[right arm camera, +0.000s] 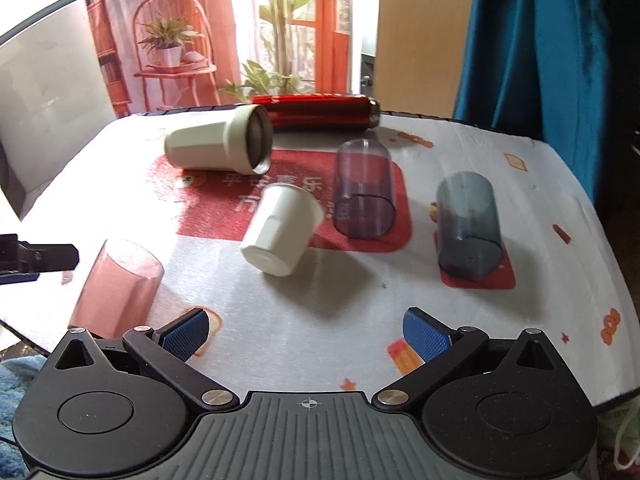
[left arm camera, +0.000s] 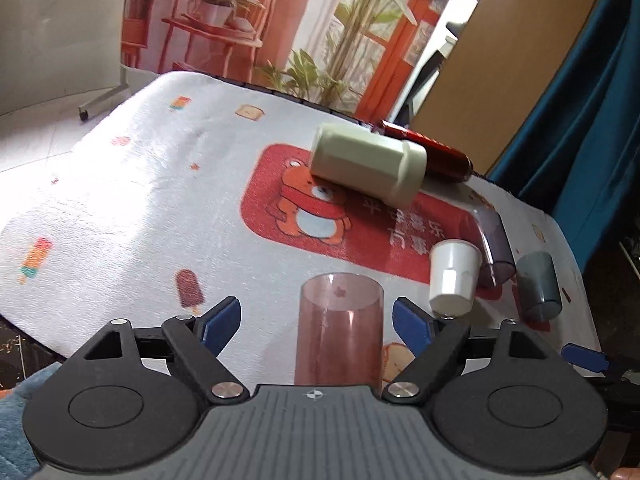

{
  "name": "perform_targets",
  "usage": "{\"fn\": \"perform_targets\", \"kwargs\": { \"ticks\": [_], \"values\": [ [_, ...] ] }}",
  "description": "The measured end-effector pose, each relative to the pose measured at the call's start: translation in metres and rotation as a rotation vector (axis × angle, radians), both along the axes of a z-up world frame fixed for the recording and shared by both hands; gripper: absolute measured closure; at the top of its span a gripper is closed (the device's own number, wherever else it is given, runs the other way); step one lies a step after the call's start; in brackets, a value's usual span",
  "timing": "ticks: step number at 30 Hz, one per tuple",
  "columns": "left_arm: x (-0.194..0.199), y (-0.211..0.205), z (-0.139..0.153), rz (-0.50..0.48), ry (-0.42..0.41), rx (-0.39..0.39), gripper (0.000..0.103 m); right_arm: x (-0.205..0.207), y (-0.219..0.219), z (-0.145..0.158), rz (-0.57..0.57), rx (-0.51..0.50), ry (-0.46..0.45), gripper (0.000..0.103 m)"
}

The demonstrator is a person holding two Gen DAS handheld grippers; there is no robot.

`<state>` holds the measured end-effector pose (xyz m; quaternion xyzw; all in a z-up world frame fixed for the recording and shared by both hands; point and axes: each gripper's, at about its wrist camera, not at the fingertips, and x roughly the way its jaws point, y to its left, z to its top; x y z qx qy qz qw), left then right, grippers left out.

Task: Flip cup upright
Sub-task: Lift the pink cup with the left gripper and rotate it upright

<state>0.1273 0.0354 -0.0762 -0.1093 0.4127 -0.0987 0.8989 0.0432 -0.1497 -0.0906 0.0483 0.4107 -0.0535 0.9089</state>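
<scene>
A clear pink cup [left arm camera: 339, 332] stands upright on the table between the wide-open fingers of my left gripper [left arm camera: 318, 318], which do not touch it. It also shows in the right wrist view [right arm camera: 120, 284] at the left edge. A small white cup [right arm camera: 280, 232] lies tipped on its side mid-table, also in the left wrist view [left arm camera: 454, 276]. A clear purple cup [right arm camera: 362, 190] and a grey-blue cup [right arm camera: 468, 224] lie on their sides. My right gripper [right arm camera: 306, 336] is open and empty, low over the table in front of the white cup.
A large cream tumbler [right arm camera: 220, 142] and a red bottle [right arm camera: 320, 114] lie on their sides at the back. The printed tablecloth [right arm camera: 320, 300] covers the table. A blue curtain [right arm camera: 540, 40] hangs at the right. The left gripper's finger [right arm camera: 40, 258] shows at the left edge.
</scene>
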Motion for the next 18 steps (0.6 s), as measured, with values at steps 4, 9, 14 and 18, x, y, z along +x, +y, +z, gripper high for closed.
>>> {"fn": "perform_targets", "kwargs": {
  "ticks": [4, 9, 14, 18],
  "values": [
    [-0.004, 0.029, 0.009, 0.084, -0.026, 0.038, 0.016, 0.022, 0.019, 0.007, 0.068, 0.057, 0.014, 0.000],
    [-0.011, 0.065, 0.008, 0.185, -0.004, 0.050, 0.015, 0.063, 0.056, 0.004, 0.171, 0.170, 0.086, 0.000],
    [-0.022, 0.083, 0.003, 0.231, 0.017, 0.056, 0.015, 0.100, 0.090, -0.009, 0.206, 0.288, 0.189, 0.000],
    [-0.029, 0.094, -0.003, 0.256, 0.035, 0.038, 0.015, 0.125, 0.111, -0.024, 0.206, 0.331, 0.269, 0.002]
  ]
}}
